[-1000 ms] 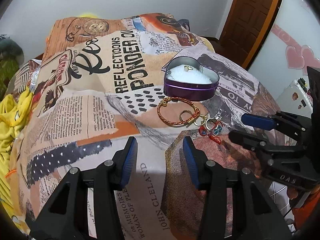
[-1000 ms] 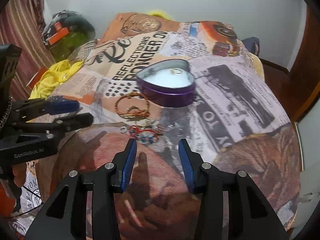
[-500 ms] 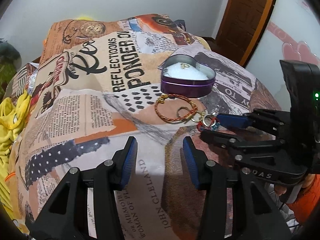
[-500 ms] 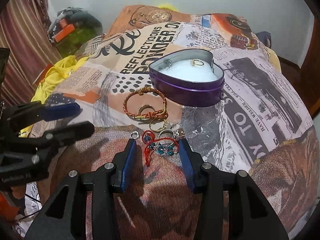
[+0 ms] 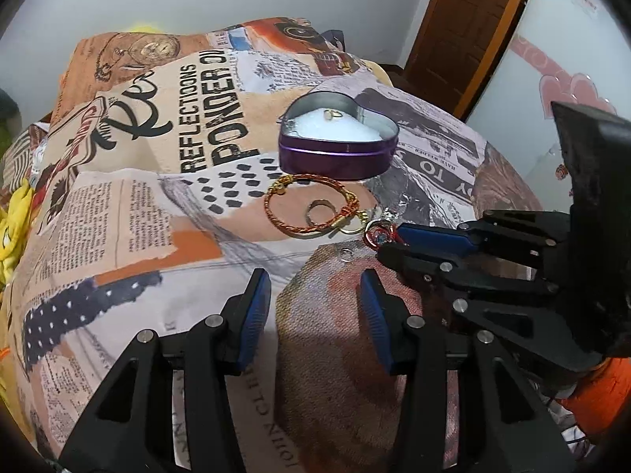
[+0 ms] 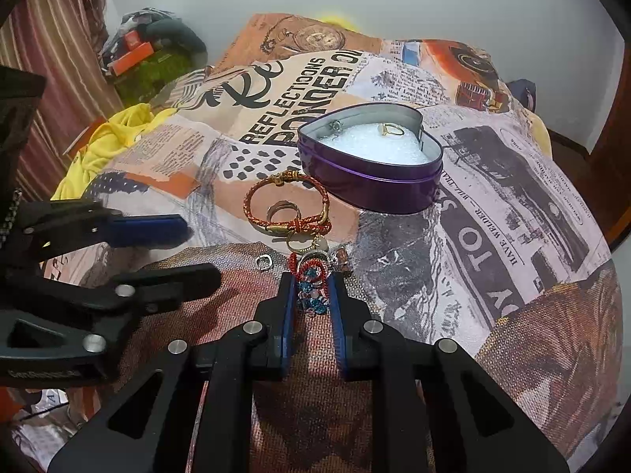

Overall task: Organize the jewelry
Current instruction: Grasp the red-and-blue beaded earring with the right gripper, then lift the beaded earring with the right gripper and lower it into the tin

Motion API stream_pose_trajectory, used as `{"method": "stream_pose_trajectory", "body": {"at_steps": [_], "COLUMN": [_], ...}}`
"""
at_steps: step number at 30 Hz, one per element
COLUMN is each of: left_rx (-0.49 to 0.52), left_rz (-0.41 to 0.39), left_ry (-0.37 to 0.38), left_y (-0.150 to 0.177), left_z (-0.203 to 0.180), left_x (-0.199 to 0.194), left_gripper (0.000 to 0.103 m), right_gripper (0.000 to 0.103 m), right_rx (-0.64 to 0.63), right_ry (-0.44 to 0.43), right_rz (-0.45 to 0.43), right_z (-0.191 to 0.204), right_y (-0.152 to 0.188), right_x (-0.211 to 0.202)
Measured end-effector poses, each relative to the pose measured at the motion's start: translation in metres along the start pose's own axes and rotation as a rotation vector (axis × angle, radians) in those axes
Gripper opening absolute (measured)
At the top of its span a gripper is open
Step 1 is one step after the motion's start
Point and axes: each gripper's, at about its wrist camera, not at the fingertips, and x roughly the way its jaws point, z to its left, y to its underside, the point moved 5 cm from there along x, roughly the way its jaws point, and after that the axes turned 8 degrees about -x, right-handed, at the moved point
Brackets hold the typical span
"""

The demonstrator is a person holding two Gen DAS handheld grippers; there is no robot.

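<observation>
A purple heart-shaped tin [image 5: 339,157] [image 6: 378,189] lies open on the printed bedspread, with white padding and a gold ring [image 6: 391,129] inside. In front of it lie a red-and-gold bracelet [image 5: 311,209] [image 6: 288,205], a silver ring [image 6: 280,209], a gold ring [image 6: 303,242] and a small silver ring [image 6: 263,262]. My right gripper [image 6: 311,287] [image 5: 390,242] has closed its blue pads around a red-and-blue beaded piece [image 6: 311,280] [image 5: 378,234] on the bedspread. My left gripper [image 5: 315,287] [image 6: 201,252] is open and empty, to the left of the jewelry.
The bedspread [image 5: 157,236] covers a bed that drops off on the right. Yellow cloth [image 6: 106,138] lies at the left edge. A wooden door [image 5: 469,23] and a white wall with pink hearts [image 5: 568,86] stand to the right.
My right gripper has moved forward over the red-and-blue beaded piece and closed its fingers around it. My left gripper has stayed open and almost still.
</observation>
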Motion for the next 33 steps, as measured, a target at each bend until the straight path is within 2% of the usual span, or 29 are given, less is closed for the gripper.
{"method": "stream_pose_trajectory", "body": {"at_steps": [10, 14, 25, 29, 33], "left_rx": [0.044, 0.039, 0.034, 0.041, 0.036], "left_rz": [0.025, 0.026, 0.042, 0.039, 0.037], "left_ry": [0.015, 0.011, 0.016, 0.003, 0.016], "left_y": [0.001, -0.002, -0.008, -0.009, -0.009], "left_z": [-0.018, -0.017, -0.017, -0.018, -0.017], "left_x": [0.016, 0.019, 0.028, 0.030, 0.027], "left_gripper": [0.045, 0.035, 0.020, 0.007, 0.007], "right_gripper": [0.015, 0.015, 0.015, 0.015, 0.015], "right_rx": [0.028, 0.040, 0.075, 0.077, 0.084], "right_ry": [0.004, 0.031, 0.041, 0.034, 0.034], "right_rz": [0.005, 0.002, -0.045, -0.046, -0.050], "right_z": [-0.011, -0.018, -0.029, -0.029, -0.030], "right_y": [0.007, 0.012, 0.010, 0.010, 0.010], "right_x": [-0.012, -0.014, -0.029, -0.028, -0.029]}}
